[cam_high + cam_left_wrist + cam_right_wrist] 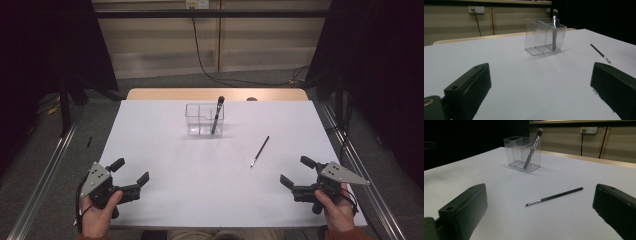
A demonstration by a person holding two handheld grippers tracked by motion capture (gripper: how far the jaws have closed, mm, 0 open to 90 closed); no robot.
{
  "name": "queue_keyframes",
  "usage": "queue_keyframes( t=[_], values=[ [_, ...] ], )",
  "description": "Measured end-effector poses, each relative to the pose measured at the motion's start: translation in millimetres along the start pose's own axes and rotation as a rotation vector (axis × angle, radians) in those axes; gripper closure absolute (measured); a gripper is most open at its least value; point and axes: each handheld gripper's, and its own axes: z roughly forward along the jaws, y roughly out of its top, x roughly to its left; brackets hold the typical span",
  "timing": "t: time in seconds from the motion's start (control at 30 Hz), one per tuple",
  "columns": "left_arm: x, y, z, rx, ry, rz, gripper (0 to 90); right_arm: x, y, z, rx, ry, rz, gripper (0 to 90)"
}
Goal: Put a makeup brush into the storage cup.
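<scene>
**Thin brush loose on the surface; both tongs wide open and empty**

Nearest the person, the left tongs (134,171) and the right tongs (291,175) sit low over the near edge of the surface (165,200), one at each corner. Each stands spread wide, with nothing between its jaws. The right gripper view looks straight across at the item of interest.

The thin brush (260,151) lies flat, right of centre, closer to the right tongs than to the left, well apart from both. It has a slim dark handle, a short metal ferrule and a small tip pointing toward the near side (554,196). Judged light and stiff, with a smooth, narrow, round handle that may roll or slip under a hard pinch. Lying flush with the sheet, it leaves little room beneath. Recommended hold: across the dark handle about mid-length, jaws square to the shaft, keeping off the bristles.

Beyond it stands the clear holder (204,119), divided into 2 visible compartments. 1 larger brush (217,114) leans in the right-hand compartment, head upward. The holder looks rigid, light and easily nudged.

The surface carries a plain white sheet, matte and flat, with a wooden edge showing at the far side. Beyond it: grey floor, a pale panelled wall with a socket and hanging cable, dark curtains on both sides.
</scene>
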Motion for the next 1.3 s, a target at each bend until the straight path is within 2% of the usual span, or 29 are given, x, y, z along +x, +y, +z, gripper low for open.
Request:
queue_keyframes(
  t=[0.07,0.4,0.6,0.8,0.9,1.13,1.3],
  values=[
    [1.7,-0.5,-0.3,0.000,0.020,-0.001,2.7,-0.4,-0.1,-0.7,0.000,0.004,-0.007,0.0],
    [0.2,0.8,0.1,0.005,-0.024,0.004,2.8,0.7,1.3,0.7,-0.011,0.007,-0.004,0.0],
    [-0.7,1.3,0.0,0.003,-0.023,0.010,2.9,-0.9,3.0,7.6,0.002,-0.006,0.003,0.0],
    [-1.8,2.0,0.5,0.001,-0.024,0.014,2.9,-1.1,8.6,13.2,-0.003,0.003,-0.013,0.0],
    [-1.9,2.3,0.4,0.000,-0.031,0.027,2.9,-3.1,12.2,17.5,0.001,0.013,-0.027,0.0],
    [-0.5,2.2,0.2,-0.004,-0.018,0.014,2.9,-4.1,17.8,28.2,0.007,0.023,-0.042,0.0],
    [-1.0,2.0,1.2,0.004,-0.017,0.016,3.0,-6.5,22.6,45.5,0.031,0.026,-0.062,0.0]
  ],
)
